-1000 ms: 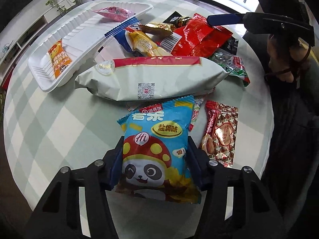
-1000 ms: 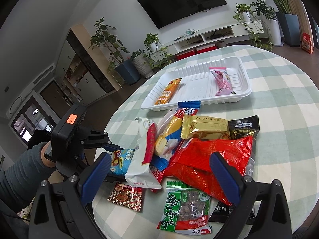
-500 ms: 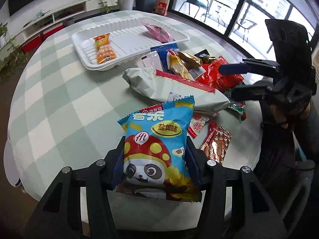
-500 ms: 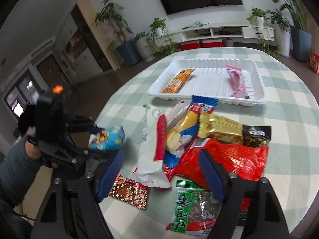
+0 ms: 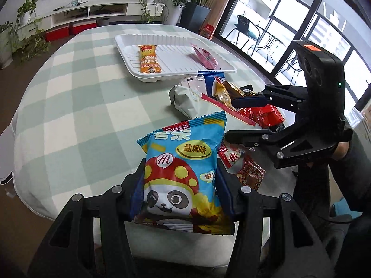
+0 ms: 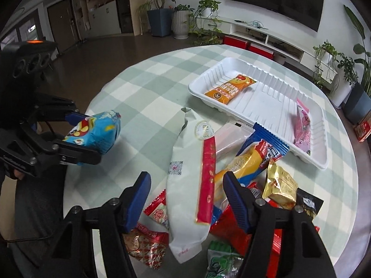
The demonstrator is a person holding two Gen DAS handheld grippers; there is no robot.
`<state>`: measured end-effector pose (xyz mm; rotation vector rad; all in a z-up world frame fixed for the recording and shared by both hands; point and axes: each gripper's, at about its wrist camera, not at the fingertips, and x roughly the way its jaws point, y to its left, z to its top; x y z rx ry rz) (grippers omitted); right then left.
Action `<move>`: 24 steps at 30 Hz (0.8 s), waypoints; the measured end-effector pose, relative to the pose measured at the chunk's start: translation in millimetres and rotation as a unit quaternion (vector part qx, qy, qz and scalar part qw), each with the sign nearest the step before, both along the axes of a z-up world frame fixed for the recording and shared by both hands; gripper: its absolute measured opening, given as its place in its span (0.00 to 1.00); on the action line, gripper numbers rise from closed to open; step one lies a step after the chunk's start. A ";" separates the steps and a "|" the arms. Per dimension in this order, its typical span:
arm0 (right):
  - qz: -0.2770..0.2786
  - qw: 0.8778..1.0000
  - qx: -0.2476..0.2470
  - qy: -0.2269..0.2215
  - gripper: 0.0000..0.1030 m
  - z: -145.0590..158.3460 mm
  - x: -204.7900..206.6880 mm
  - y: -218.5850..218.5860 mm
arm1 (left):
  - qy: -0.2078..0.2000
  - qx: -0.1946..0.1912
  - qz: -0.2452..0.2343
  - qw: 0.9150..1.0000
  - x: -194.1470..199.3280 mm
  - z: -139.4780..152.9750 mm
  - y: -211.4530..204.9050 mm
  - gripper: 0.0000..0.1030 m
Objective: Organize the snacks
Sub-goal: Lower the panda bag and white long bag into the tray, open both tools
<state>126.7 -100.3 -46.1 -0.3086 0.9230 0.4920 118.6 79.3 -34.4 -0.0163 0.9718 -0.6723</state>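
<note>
Table (image 5: 76, 106): round, with a soft green and white checked cloth.
Tray (image 6: 273, 97): white ribbed plastic, holding an orange packet (image 6: 230, 89) and a pink packet (image 6: 302, 125).
Snack pile (image 6: 231, 173): crinkly bags beside the tray.
Long white bag (image 6: 185, 176): between the right gripper's (image 6: 186, 194) blue fingers, which have just been closing, not touching it.
Panda snack bag (image 5: 183, 180): shiny blue, pinched by the left gripper (image 5: 179, 185), up off the table.
</note>
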 end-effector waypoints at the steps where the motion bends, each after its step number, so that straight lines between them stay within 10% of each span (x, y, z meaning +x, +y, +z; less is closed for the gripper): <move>1: 0.002 1.000 -0.004 0.005 0.65 -2.8 3.0 1.7 | 0.000 -0.002 0.001 1.000 0.2 -0.2 0.0 0.50; 24: 0.033 0.989 -0.134 -0.047 0.53 -20.9 -9.5 26.8 | 0.001 -0.022 0.015 1.000 0.9 0.5 5.5 0.50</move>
